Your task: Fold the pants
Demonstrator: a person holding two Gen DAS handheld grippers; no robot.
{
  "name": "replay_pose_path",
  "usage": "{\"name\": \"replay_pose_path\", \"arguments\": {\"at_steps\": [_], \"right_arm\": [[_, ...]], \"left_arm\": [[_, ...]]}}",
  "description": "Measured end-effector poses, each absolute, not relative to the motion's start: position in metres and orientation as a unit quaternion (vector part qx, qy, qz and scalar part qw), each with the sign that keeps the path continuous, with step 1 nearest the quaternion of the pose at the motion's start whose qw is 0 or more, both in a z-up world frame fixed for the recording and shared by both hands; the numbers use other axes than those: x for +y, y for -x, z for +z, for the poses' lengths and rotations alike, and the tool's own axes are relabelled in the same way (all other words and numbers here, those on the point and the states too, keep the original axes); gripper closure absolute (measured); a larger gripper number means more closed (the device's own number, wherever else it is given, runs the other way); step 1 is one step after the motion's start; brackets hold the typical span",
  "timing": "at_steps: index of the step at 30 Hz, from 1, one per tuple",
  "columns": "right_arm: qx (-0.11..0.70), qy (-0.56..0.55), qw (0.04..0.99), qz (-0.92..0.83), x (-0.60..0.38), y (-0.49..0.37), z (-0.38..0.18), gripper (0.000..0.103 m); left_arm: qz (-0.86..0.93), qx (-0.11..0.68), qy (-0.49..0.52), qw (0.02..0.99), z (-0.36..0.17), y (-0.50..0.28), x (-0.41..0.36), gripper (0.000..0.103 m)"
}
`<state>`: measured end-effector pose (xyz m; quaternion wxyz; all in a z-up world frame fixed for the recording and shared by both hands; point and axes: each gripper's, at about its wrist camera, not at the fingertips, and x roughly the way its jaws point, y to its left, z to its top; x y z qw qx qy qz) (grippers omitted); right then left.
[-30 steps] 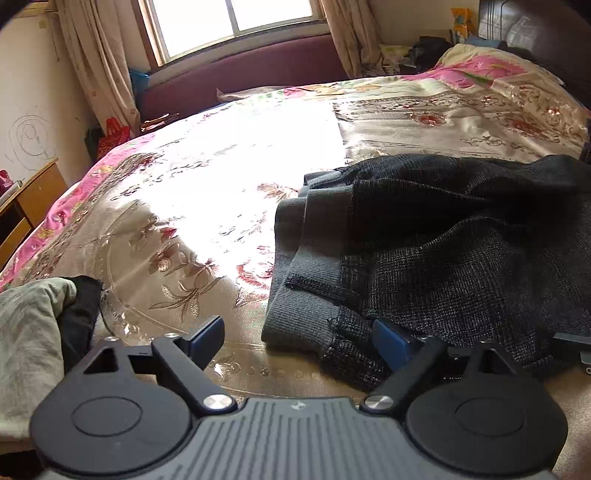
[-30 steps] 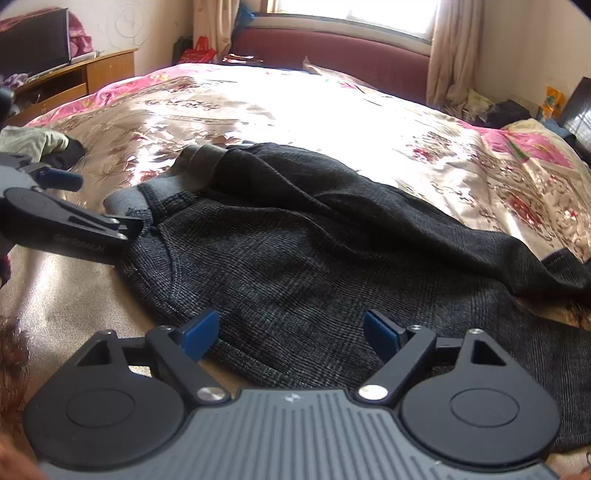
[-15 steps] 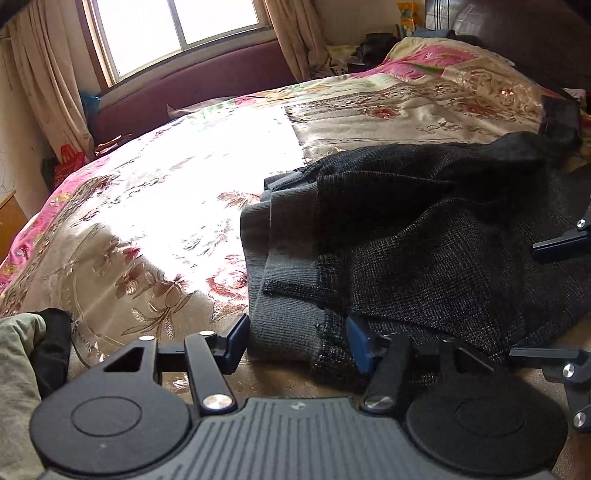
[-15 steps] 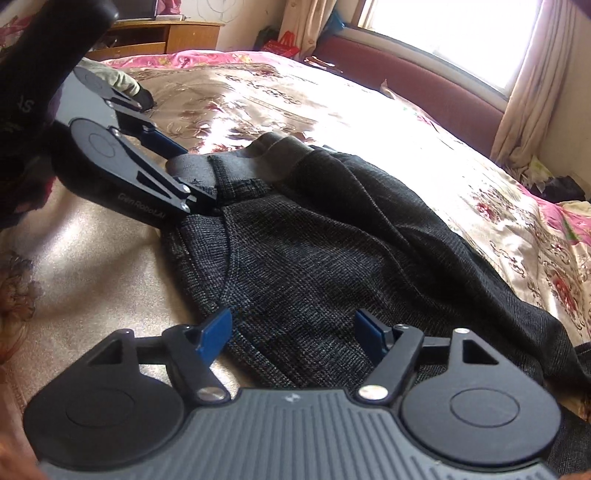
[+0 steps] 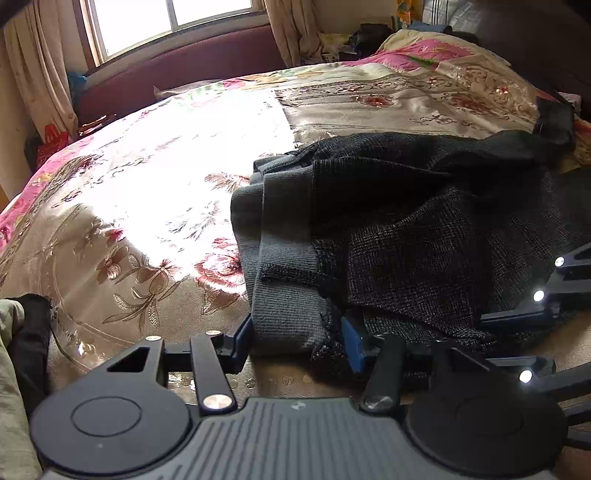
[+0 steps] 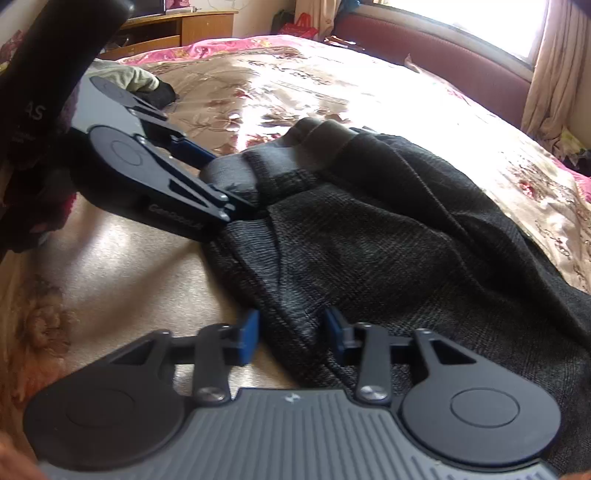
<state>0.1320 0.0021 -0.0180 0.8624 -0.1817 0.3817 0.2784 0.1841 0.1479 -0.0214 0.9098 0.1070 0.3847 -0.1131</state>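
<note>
Dark grey checked pants (image 5: 424, 236) lie crumpled on the floral bedspread (image 5: 147, 192), with the lighter grey waistband (image 5: 280, 236) toward the left. My left gripper (image 5: 297, 341) has the near waistband corner between its blue pads; its jaws are closing and both pads touch the cloth. In the right wrist view the left gripper (image 6: 232, 184) reaches in from the left onto the waistband (image 6: 236, 173). My right gripper (image 6: 291, 334) sits at the near edge of the pants (image 6: 369, 240), with a raised fold of cloth squeezed between its closing jaws.
A pile of olive and black clothes (image 5: 18, 350) lies at the bed's left edge, also seen as a pile (image 6: 144, 83) behind the left gripper. A maroon padded bench (image 5: 184, 70) runs under the window. A wooden cabinet (image 6: 177, 26) stands beyond the bed.
Both grippers' jaws have narrowed from wide apart onto the pants. The right gripper has moved in toward the near edge, closer to the left gripper. The left gripper has stayed at the waistband corner.
</note>
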Motion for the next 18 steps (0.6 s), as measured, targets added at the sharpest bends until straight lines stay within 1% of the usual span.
{"name": "replay_pose_path", "arguments": {"at_steps": [2, 5, 8, 11, 15, 18], "right_arm": [[0.380, 0.189, 0.861, 0.281, 0.009, -0.128, -0.018, 0.081], [0.394, 0.145, 0.856, 0.301, 0.006, -0.128, -0.011, 0.083], [0.394, 0.124, 0.847, 0.334, 0.016, -0.117, -0.004, 0.083], [0.391, 0.116, 0.833, 0.374, 0.037, -0.101, -0.001, 0.084], [0.406, 0.090, 0.817, 0.399, 0.052, -0.097, 0.002, 0.079], [0.412, 0.042, 0.816, 0.404, 0.026, -0.100, 0.014, 0.077]], "left_arm": [[-0.118, 0.385, -0.091, 0.911, -0.018, -0.181, 0.157, 0.043], [-0.112, 0.389, -0.072, 0.912, -0.012, -0.173, 0.171, 0.043], [-0.090, 0.384, -0.090, 0.915, 0.000, -0.153, 0.184, 0.044], [-0.058, 0.397, -0.107, 0.910, 0.004, -0.134, 0.202, 0.044], [-0.031, 0.414, -0.125, 0.901, 0.001, -0.110, 0.220, 0.040], [-0.030, 0.405, -0.120, 0.906, 0.012, -0.100, 0.220, 0.038]]}}
